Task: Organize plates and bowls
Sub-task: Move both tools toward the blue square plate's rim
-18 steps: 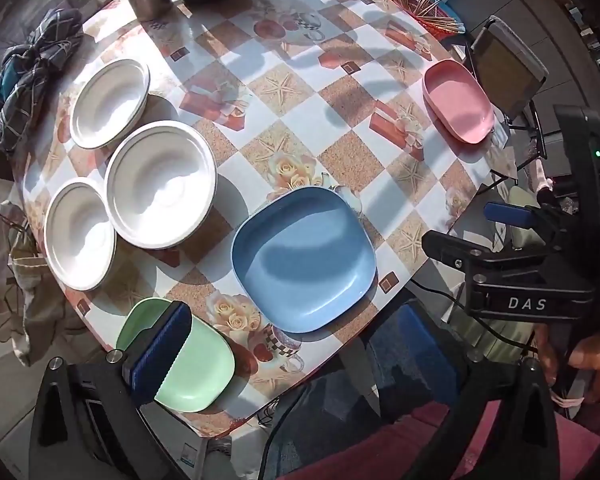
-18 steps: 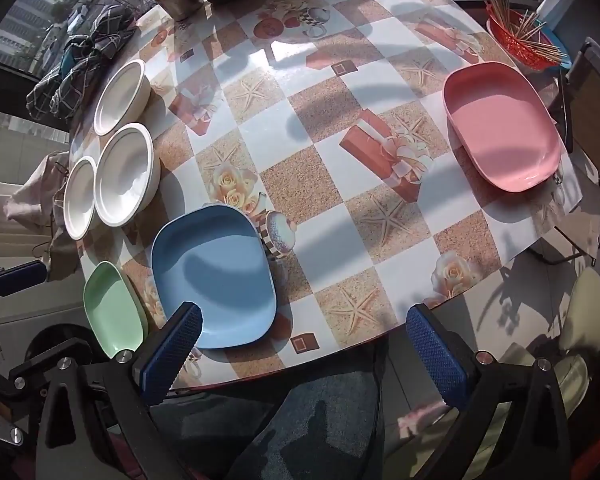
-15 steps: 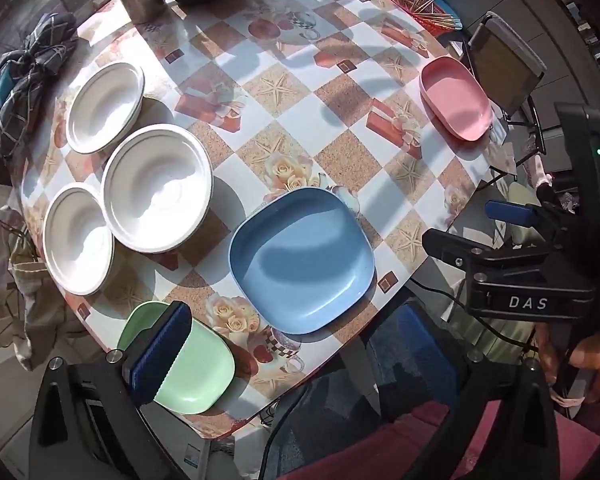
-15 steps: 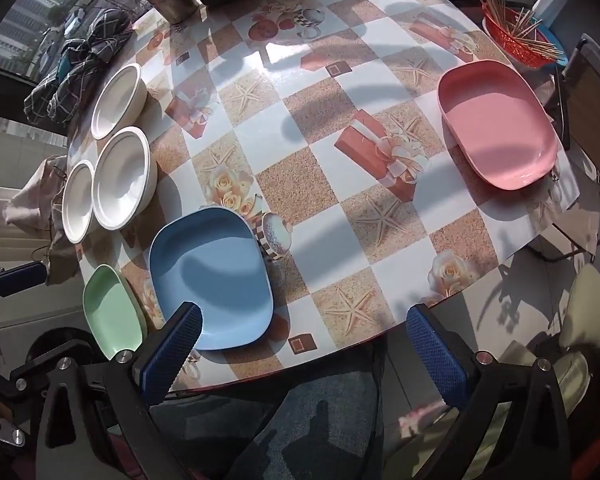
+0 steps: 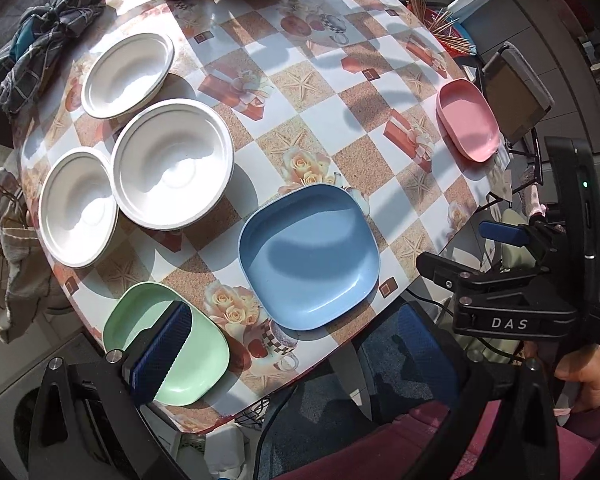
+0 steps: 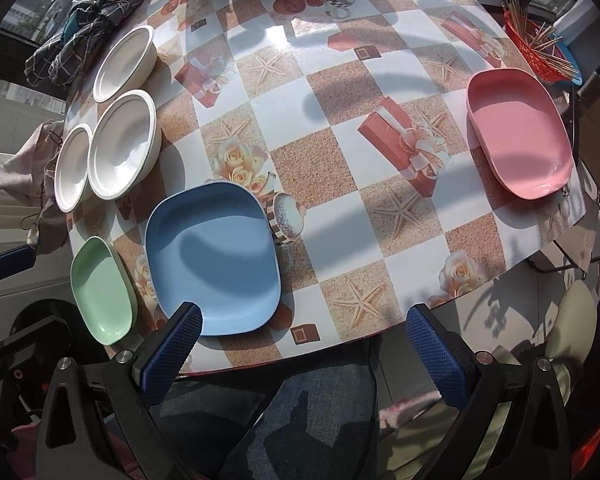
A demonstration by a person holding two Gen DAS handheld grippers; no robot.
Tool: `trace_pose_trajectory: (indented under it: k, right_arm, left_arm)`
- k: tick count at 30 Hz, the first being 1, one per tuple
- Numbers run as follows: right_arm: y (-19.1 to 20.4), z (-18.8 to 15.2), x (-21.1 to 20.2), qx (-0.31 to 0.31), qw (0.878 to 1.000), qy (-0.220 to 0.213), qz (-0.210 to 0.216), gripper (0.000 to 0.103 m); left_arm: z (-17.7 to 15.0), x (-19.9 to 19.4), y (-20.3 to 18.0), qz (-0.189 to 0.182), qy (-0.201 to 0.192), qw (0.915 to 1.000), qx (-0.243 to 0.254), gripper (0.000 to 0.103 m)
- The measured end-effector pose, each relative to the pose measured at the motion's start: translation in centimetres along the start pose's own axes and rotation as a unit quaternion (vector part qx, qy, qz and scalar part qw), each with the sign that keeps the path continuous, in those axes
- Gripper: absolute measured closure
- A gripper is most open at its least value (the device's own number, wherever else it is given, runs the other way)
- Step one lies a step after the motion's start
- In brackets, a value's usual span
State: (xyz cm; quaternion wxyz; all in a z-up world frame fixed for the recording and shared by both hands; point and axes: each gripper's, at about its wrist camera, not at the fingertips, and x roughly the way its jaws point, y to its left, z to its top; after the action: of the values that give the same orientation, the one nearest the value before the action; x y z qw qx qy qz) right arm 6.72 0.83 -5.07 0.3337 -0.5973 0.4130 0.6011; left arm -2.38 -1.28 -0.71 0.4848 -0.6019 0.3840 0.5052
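Left wrist view is showing the left gripper [image 5: 292, 344] hovering released, holding nothing, above the table's [image 5: 384, 80] near edge. The green plate [image 5: 188, 364] is lying just under its left finger, and the blue plate [image 5: 308, 256] is sitting just ahead between the fingers. The right gripper [image 6: 300, 344] is likewise hanging spread wide and empty, with the blue plate ahead by its left finger and the pink plate [image 6: 520, 132] well off ahead to its right.

Nothing is looking stacked yet, so the step in hand is probably picking a first plate. Doing it well is likely meaning coming in low at the rim, one finger over and one under the lip, since these shallow plates are offering no other hold; the green one overhanging the edge seems easiest.

Counting: three coloured plates, one each green, blue and pink, and three white bowls [image 5: 172, 164] clustered ahead-left of the left gripper, one larger and two smaller, the larger touching or overlapping a smaller one.
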Motion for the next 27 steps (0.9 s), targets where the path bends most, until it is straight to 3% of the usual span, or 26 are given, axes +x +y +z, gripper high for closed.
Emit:
trace_pose_trajectory:
  k: [6,15,27]
  right_arm:
    - [1.2,0.2,0.6,-0.027,0.999,0.005,-0.026,0.0]
    - [1.4,-0.2,2.1,-0.039,0.998,0.034,-0.027,0.0]
    - [1.4,0.6,5.0,-0.045,0.995,0.058,-0.07,0.0]
  left_arm:
    - [-0.6,0.6,1.6,-0.009,-0.007,0.9995,-0.03,0.0]
    - [-1.4,1.9,3.1,-0.008,-0.008,0.9982,-0.058,0.0]
    - [-1.5,6.8,3.5,0.046,0.004,0.9974,-0.055,0.0]
